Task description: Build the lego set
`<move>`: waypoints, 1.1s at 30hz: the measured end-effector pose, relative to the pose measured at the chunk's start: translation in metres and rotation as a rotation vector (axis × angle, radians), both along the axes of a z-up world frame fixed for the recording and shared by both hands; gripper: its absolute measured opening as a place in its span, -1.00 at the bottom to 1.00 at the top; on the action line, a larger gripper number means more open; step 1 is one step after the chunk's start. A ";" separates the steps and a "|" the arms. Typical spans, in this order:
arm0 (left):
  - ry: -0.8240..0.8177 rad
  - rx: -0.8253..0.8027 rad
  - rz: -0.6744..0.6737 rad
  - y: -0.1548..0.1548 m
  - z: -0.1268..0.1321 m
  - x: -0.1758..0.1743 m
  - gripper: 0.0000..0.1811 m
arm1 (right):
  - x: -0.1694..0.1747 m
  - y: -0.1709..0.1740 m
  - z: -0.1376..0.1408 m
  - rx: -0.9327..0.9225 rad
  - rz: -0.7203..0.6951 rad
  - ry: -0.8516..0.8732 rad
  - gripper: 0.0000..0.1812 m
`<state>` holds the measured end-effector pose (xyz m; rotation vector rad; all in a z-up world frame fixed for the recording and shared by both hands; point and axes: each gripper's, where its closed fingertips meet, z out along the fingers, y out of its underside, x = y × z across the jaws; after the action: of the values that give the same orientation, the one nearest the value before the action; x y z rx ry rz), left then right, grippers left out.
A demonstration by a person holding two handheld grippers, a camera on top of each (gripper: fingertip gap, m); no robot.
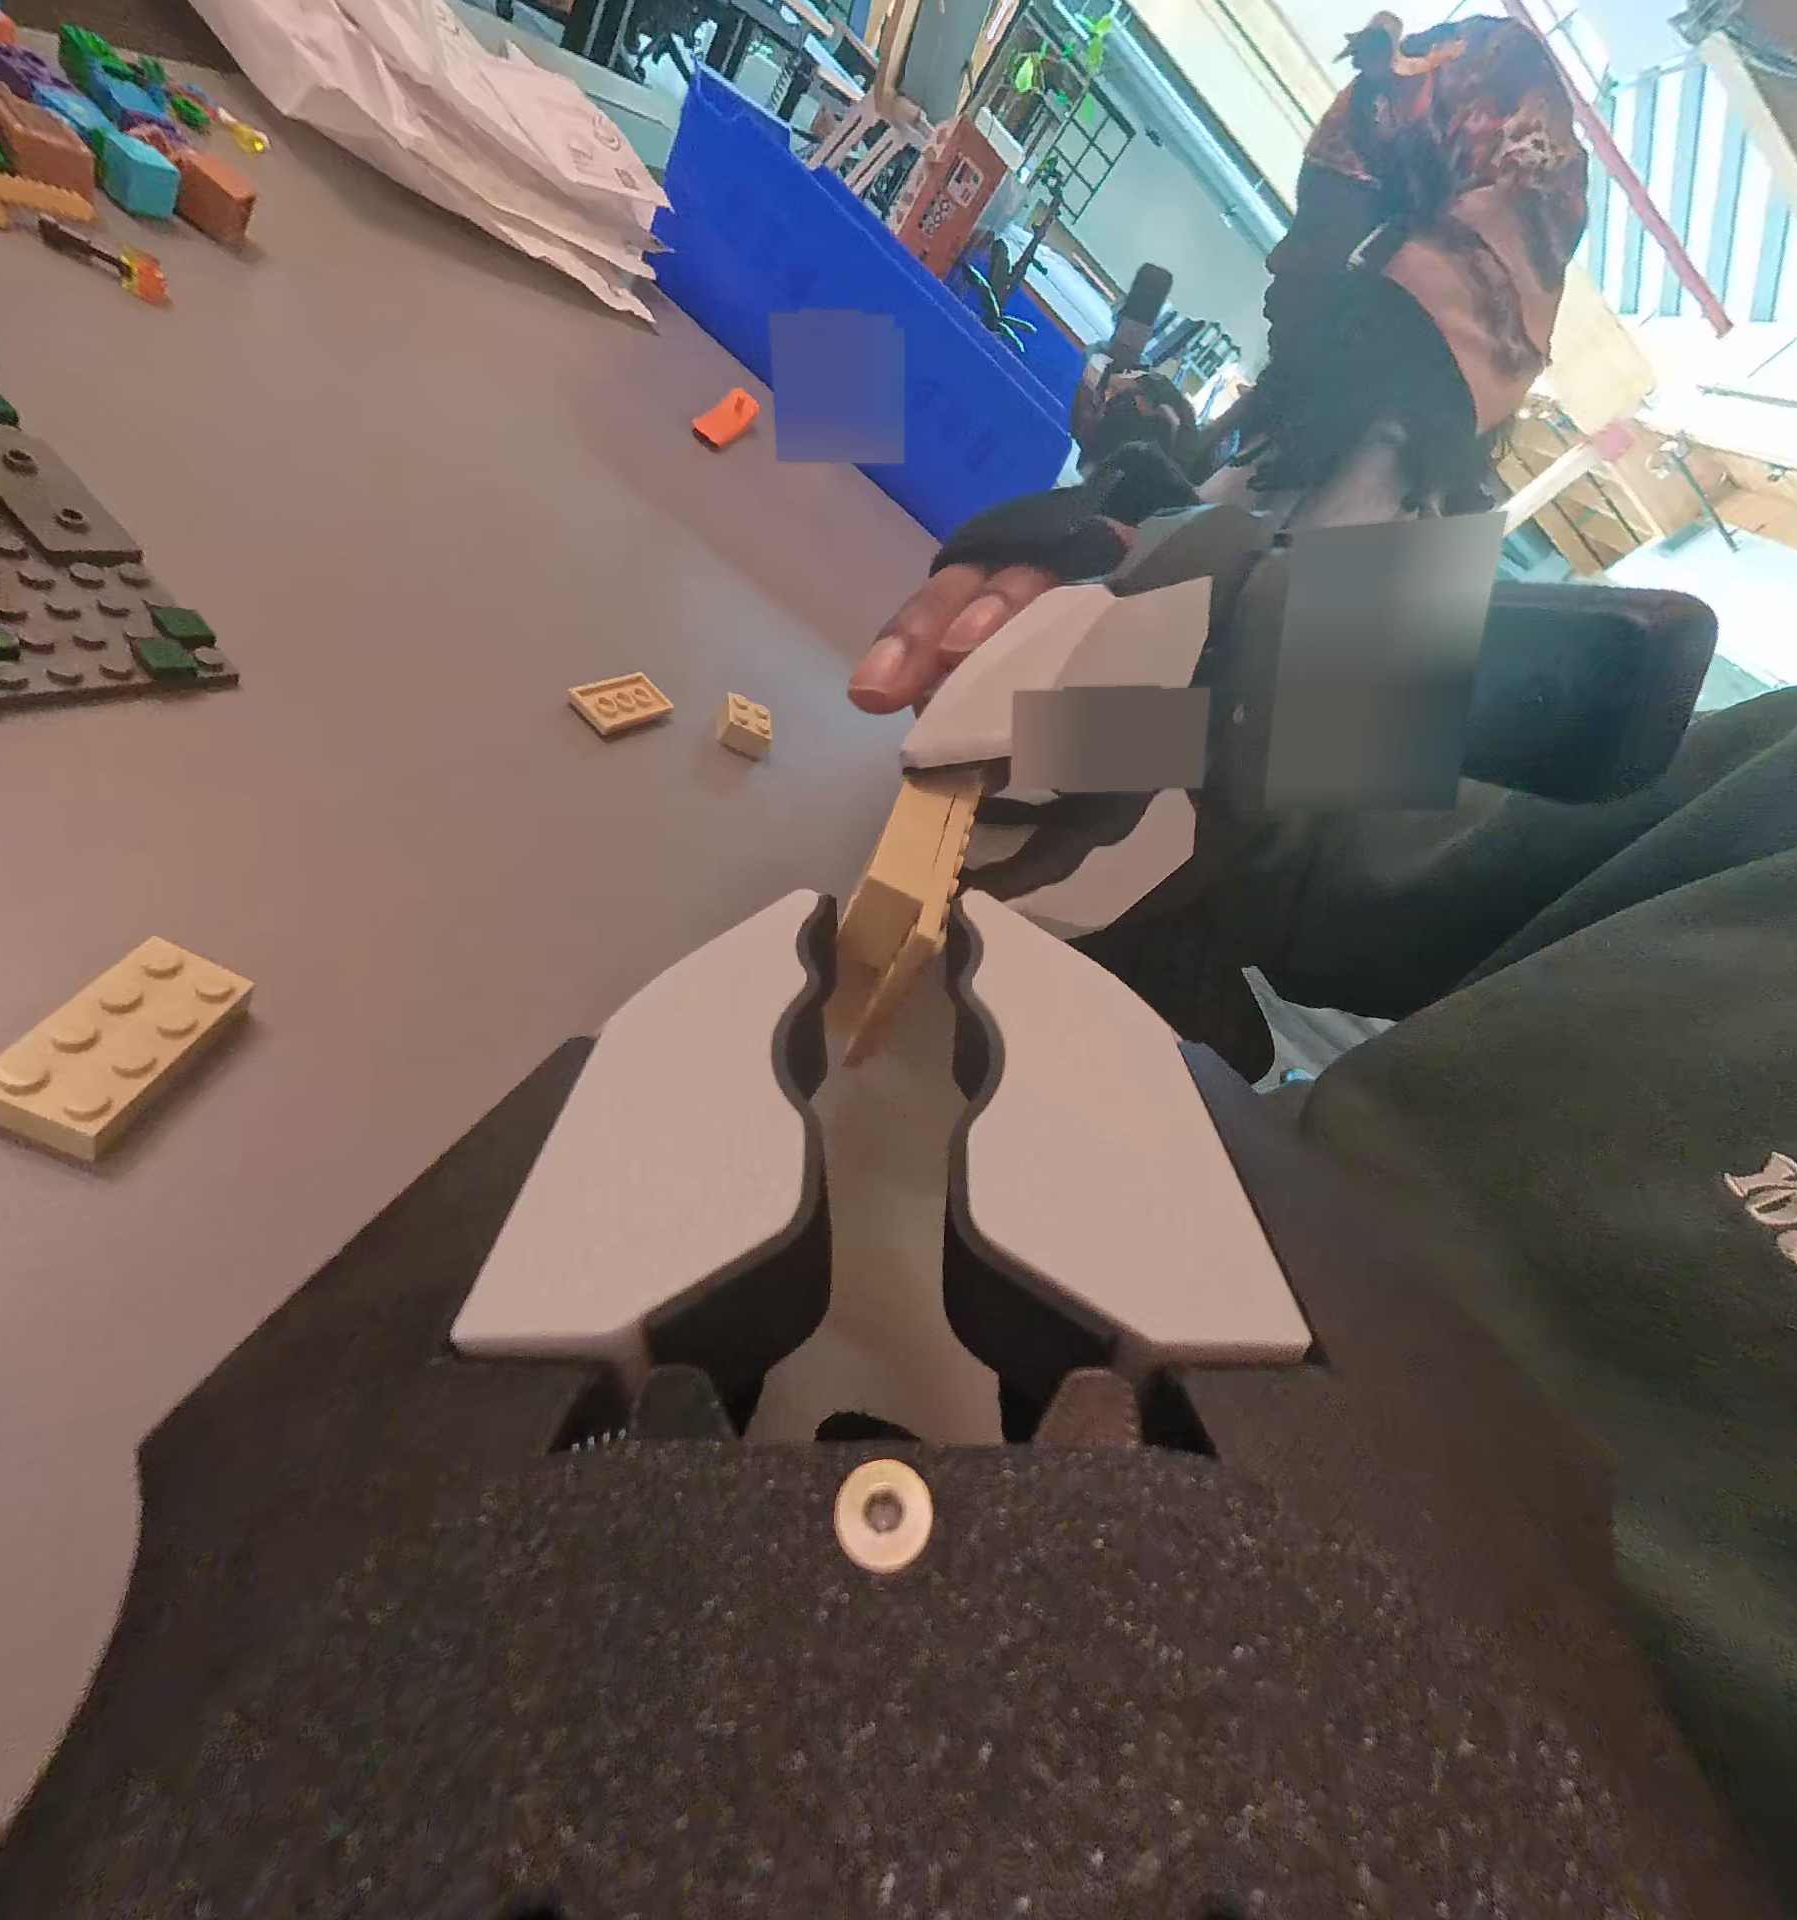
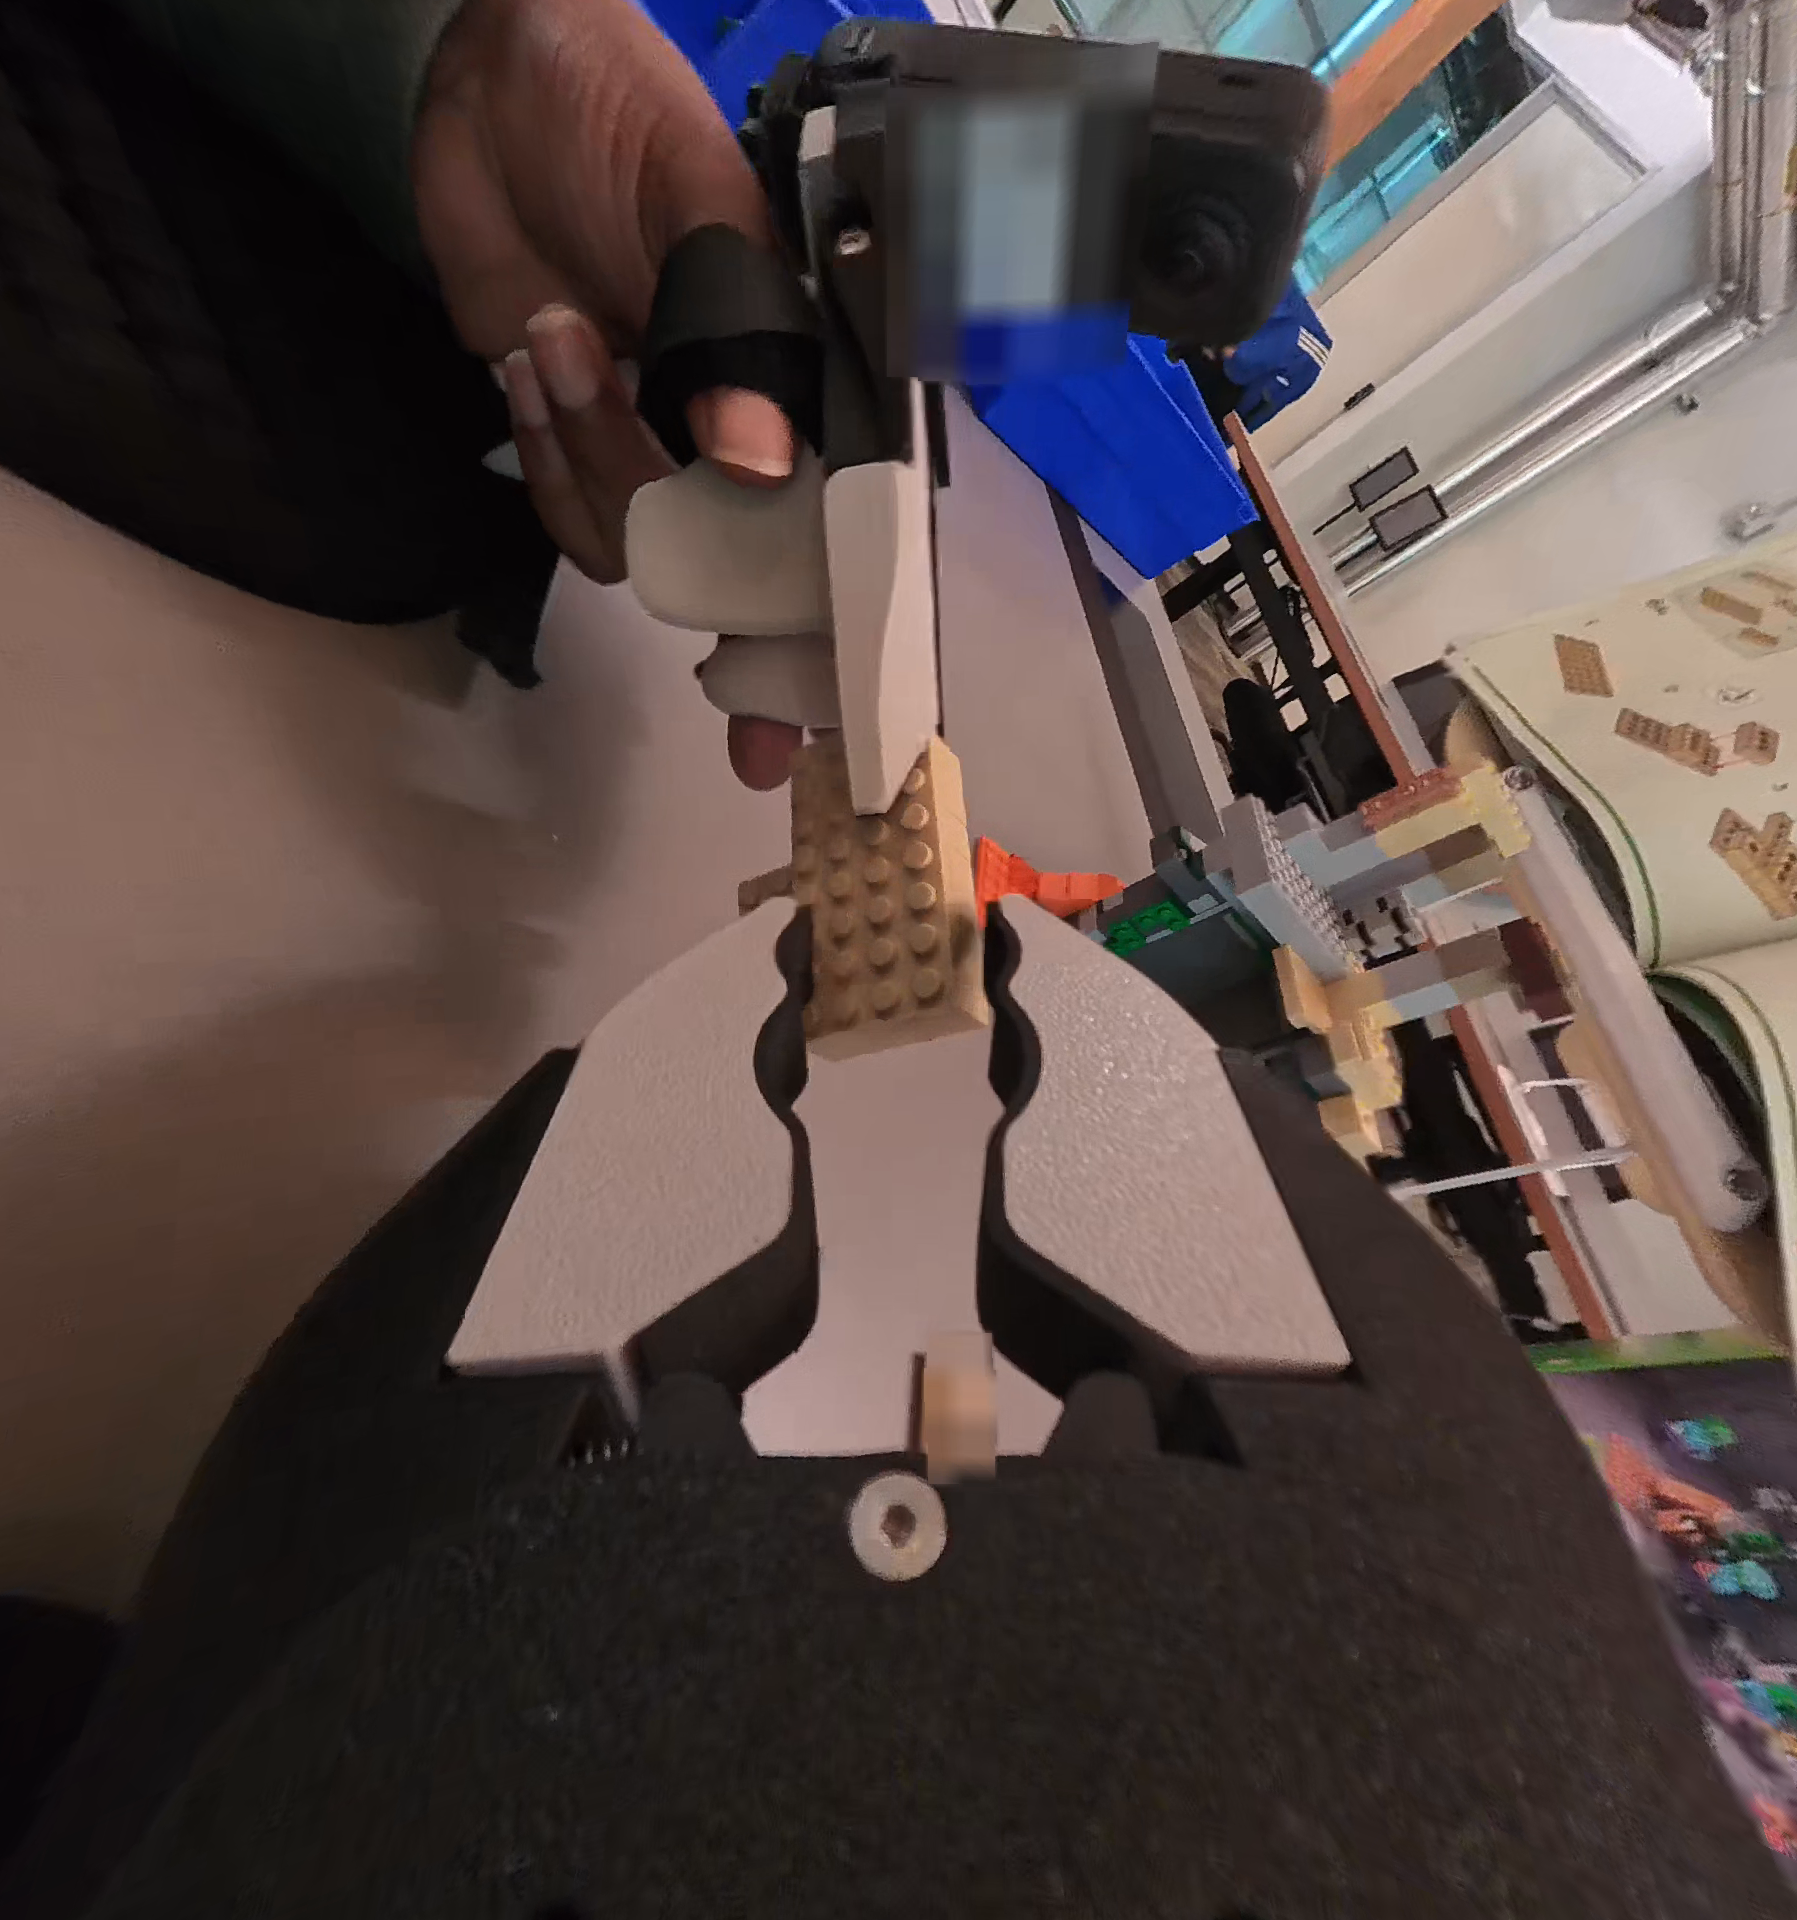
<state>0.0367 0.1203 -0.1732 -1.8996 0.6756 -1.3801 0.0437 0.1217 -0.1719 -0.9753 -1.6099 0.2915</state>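
Both claws are on the same tan plate stack (image 1: 899, 914), held up off the surface between them: left claw (image 1: 883, 935) is closed down to roughly the stack's thickness, pinching its near end edge-on, and right claw (image 2: 889, 956) is narrowed onto the sides of the other end, studs facing its camera. The stack's long axis runs straight from one claw to the other, so in each wrist view the opposite claw sits just past the stack's far end, and any press or pull goes along that line. Left view shows two thin layers with a seam; can't tell if they're fully seated or how many layers there are. The opposite finger covers the stack's far end in the right view. Beyond the stack on the grey surface (image 1: 406, 468), left view: a tan 2x4 plate (image 1: 109, 1044) lies near, farther off a small tan plate (image 1: 621, 704) and a tan 2x2 brick (image 1: 744, 722), then an orange piece (image 1: 725, 418) and the dark baseplate build (image 1: 52, 582), cut off at the frame edge. Past the stack in the right view: a part-built model (image 2: 1393, 914) and the open instruction booklet (image 2: 1725, 779), blurred, steps unreadable
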 end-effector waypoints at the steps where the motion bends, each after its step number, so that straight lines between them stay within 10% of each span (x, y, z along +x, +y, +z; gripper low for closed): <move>1: -0.004 -0.013 0.003 0.001 0.000 -0.001 -0.78 | 0.001 0.000 -0.003 0.024 0.003 -0.023 -0.60; 9: -0.024 -0.090 -0.013 -0.001 -0.004 -0.001 -0.78 | -0.002 0.005 -0.013 0.223 -0.031 -0.099 -0.58; 19: 0.213 0.391 0.075 0.010 0.003 -0.010 -0.61 | 0.017 0.017 -0.019 -0.714 -0.092 -0.027 -0.59; 33: 0.661 0.605 0.138 0.034 -0.044 -0.010 -0.78 | 0.021 0.023 -0.055 -0.919 -0.311 -0.162 -0.59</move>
<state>0.0269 0.1540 -0.2172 -1.8197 1.0994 -0.3554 0.0646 0.1449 -0.2272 -1.9616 -1.4253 0.7858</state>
